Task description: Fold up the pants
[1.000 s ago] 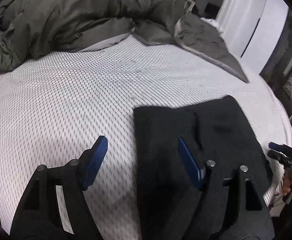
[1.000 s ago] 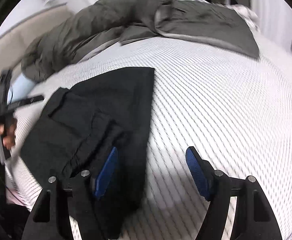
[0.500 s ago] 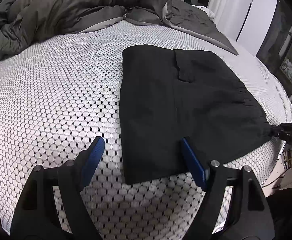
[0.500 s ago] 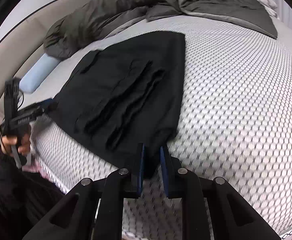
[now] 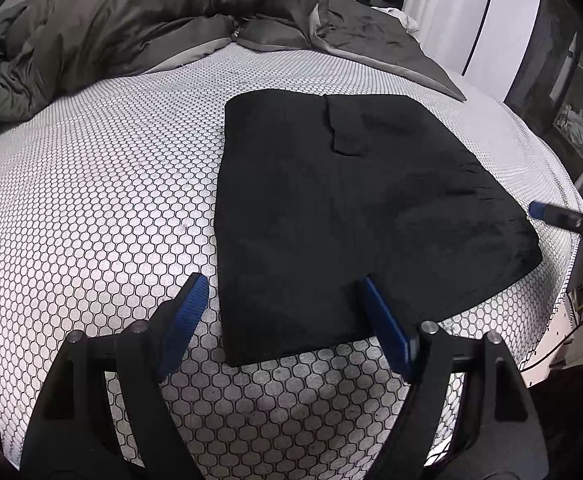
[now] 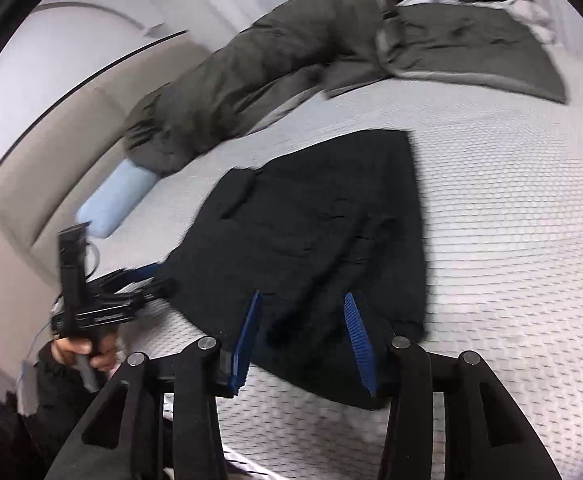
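The folded black fabric pants (image 5: 343, 216) lie flat on the white honeycomb-patterned bed (image 5: 91, 200), near its edge. Both the left tongs (image 5: 283, 316) and the right tongs (image 6: 303, 332) gape wide and hold nothing. A low blue fingertip (image 6: 355, 332) could snag the near hem and drag the fold apart.

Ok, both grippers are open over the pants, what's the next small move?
Probably draw both back. The pants already lie as a flat folded rectangle on the mattress, and the left hand-held gripper and right hand-held gripper are open, holding nothing.
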`<action>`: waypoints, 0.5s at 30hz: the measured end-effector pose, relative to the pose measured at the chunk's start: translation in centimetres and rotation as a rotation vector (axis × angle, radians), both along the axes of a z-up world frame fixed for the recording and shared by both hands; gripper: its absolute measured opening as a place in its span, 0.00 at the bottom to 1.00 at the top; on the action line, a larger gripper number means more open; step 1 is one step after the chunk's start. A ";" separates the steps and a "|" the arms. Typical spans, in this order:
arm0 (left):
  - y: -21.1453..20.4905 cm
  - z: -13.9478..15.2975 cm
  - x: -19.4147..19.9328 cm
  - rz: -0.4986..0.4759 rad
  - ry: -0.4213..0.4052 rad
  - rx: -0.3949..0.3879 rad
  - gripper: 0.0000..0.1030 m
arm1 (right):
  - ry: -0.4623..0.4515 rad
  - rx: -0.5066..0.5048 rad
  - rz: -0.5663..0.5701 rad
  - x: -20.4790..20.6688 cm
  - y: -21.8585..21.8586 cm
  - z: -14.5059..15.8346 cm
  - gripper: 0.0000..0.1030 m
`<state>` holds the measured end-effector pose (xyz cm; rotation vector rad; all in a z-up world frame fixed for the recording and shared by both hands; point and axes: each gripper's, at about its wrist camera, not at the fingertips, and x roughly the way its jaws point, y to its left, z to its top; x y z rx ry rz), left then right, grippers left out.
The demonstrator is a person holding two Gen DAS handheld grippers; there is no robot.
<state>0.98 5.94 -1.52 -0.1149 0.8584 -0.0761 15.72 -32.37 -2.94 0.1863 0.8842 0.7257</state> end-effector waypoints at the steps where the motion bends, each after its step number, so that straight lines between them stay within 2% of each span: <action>1: -0.1 0.0 0.1 -0.001 -0.001 0.008 0.74 | 0.021 -0.005 0.017 0.4 0.6 -0.4 0.45; 4: -0.6 0.0 0.1 -0.007 -0.004 0.032 0.75 | 0.100 -0.048 0.026 2.0 2.0 -2.5 0.47; 7: -0.7 -0.2 0.0 -0.012 -0.007 0.039 0.75 | 0.109 -0.017 0.018 3.3 2.4 -3.6 0.49; 8: -0.6 -0.2 -0.1 -0.012 -0.007 0.037 0.76 | 0.107 -0.002 0.011 3.5 2.5 -3.6 0.46; 9: -0.6 -0.2 -0.1 -0.011 -0.006 0.036 0.76 | 0.097 -0.007 0.003 3.6 2.7 -3.5 0.30; 10: -0.6 -0.2 -0.1 -0.012 -0.006 0.034 0.76 | 0.072 -0.011 0.004 3.5 3.1 -3.1 0.18; 11: -0.5 -0.2 -0.2 -0.013 -0.006 0.033 0.76 | 0.044 -0.016 0.012 3.3 3.5 -2.5 0.11; 14: -0.5 -0.1 -0.3 -0.015 -0.008 0.034 0.76 | -0.079 -0.016 0.041 1.8 4.3 -0.3 0.08; 15: -0.5 -0.1 -0.2 -0.016 -0.007 0.032 0.77 | -0.094 -0.027 0.043 1.6 4.2 0.1 0.08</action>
